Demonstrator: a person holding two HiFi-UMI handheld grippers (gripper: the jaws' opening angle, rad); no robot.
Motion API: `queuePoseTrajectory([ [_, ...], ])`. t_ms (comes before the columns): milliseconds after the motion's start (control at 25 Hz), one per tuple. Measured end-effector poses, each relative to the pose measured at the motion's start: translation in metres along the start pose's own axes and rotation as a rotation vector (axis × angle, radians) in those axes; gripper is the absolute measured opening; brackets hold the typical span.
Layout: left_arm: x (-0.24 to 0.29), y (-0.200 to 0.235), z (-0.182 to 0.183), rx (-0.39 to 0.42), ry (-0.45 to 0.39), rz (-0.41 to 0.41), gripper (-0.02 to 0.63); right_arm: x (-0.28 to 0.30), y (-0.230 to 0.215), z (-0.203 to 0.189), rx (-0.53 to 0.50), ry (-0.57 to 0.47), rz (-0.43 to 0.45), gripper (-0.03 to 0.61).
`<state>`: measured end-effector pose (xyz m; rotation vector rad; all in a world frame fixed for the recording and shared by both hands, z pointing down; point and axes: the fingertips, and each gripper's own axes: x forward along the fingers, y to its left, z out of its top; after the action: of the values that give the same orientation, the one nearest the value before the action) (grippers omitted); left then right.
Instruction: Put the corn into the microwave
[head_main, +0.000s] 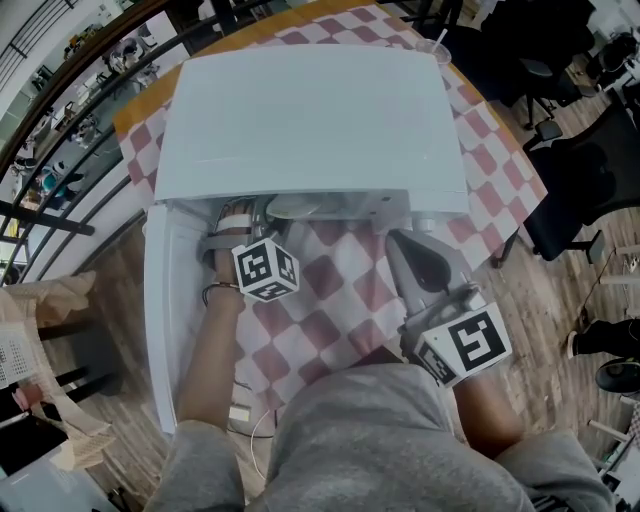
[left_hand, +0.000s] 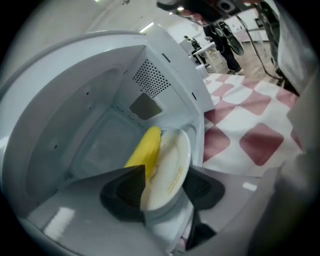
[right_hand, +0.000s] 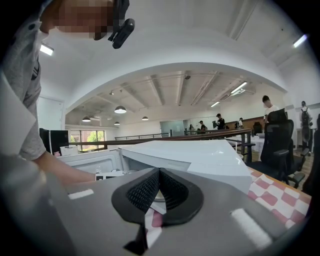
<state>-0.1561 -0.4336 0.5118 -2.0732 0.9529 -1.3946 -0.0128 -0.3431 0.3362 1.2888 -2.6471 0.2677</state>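
The white microwave (head_main: 310, 120) stands on the table with its door (head_main: 165, 320) swung open to the left. My left gripper (head_main: 248, 218) reaches into the opening. In the left gripper view a yellow corn cob (left_hand: 145, 150) lies on a cream plate (left_hand: 172, 165) inside the oven cavity (left_hand: 90, 100). The plate's near rim sits between the jaws of the left gripper (left_hand: 162, 189), which stand wide apart around the thin rim. My right gripper (head_main: 398, 240) hovers in front of the microwave's right side, shut and empty; its pads meet at the tips (right_hand: 159, 175).
A red-and-white checkered cloth (head_main: 340, 290) covers the table. A clear cup (head_main: 438, 50) stands behind the microwave. Black office chairs (head_main: 590, 180) are on the right and a railing (head_main: 60, 110) runs along the left. The person's forearm (right_hand: 55, 172) stretches toward the door.
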Motion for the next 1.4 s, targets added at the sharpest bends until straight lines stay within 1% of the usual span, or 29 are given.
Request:
queuePoseTrajectory([
  [40, -0.002, 0.0, -0.003, -0.031, 0.013, -0.022, 0.227, -0.002, -0.001, 0.0, 0.002, 0.0, -0.004, -0.002],
  [120, -0.005, -0.001, -0.008, -0.066, 0.035, -0.045, 0.239, -0.005, -0.003, -0.002, 0.013, 0.001, -0.011, -0.002],
  [280, -0.008, -0.005, -0.013, -0.072, 0.075, -0.045, 0.221, -0.008, -0.006, -0.006, 0.03, 0.005, -0.02, -0.002],
  [360, -0.009, -0.009, -0.02, -0.105, 0.105, -0.074, 0.221, -0.008, -0.005, -0.005, 0.027, 0.005, -0.021, -0.002],
  [400, -0.008, -0.012, -0.024, -0.142, 0.123, -0.105, 0.254, -0.007, -0.004, -0.005, 0.026, 0.005, -0.02, -0.002],
  [440, -0.008, -0.015, -0.028, -0.191, 0.137, -0.136, 0.303, -0.007, -0.004, -0.005, 0.026, 0.006, -0.019, 0.0],
  [480, -0.008, -0.016, -0.029, -0.252, 0.143, -0.159, 0.314, -0.006, -0.003, -0.006, 0.027, 0.007, -0.019, -0.002],
  [560, -0.01, -0.017, -0.03, -0.375, 0.136, -0.172, 0.313, -0.006, -0.002, -0.007, 0.028, 0.009, -0.018, -0.002],
  [600, -0.011, -0.017, -0.031, -0.422, 0.131, -0.167, 0.311, -0.005, -0.001, -0.008, 0.028, 0.011, -0.016, -0.001],
  [760, -0.016, -0.02, -0.032, -0.56, 0.102, -0.13, 0.31, -0.004, 0.003, -0.009, 0.024, 0.019, -0.008, -0.002],
  [840, -0.02, -0.016, -0.035, -0.647, 0.1, -0.11, 0.275, -0.004, 0.006, -0.01, 0.023, 0.021, -0.005, -0.002],
  [880, -0.02, -0.015, -0.036, -0.683, 0.103, -0.105, 0.268, -0.005, 0.006, -0.011, 0.024, 0.023, -0.006, -0.002],
  [920, -0.02, -0.015, -0.036, -0.703, 0.105, -0.1, 0.27, -0.005, 0.005, -0.012, 0.025, 0.025, -0.008, -0.002],
  [960, -0.019, -0.014, -0.036, -0.708, 0.106, -0.092, 0.268, -0.005, 0.004, -0.012, 0.026, 0.025, -0.01, -0.002],
  [1040, -0.018, -0.013, -0.035, -0.705, 0.109, -0.083, 0.239, -0.005, 0.003, -0.013, 0.029, 0.025, -0.014, -0.002],
  [1240, -0.013, -0.008, -0.034, -0.727, 0.114, -0.065, 0.198, -0.005, 0.003, -0.014, 0.034, 0.027, -0.02, -0.002],
  [1400, -0.009, -0.005, -0.031, -0.746, 0.12, -0.078, 0.192, -0.006, 0.002, -0.014, 0.033, 0.027, -0.027, -0.002],
])
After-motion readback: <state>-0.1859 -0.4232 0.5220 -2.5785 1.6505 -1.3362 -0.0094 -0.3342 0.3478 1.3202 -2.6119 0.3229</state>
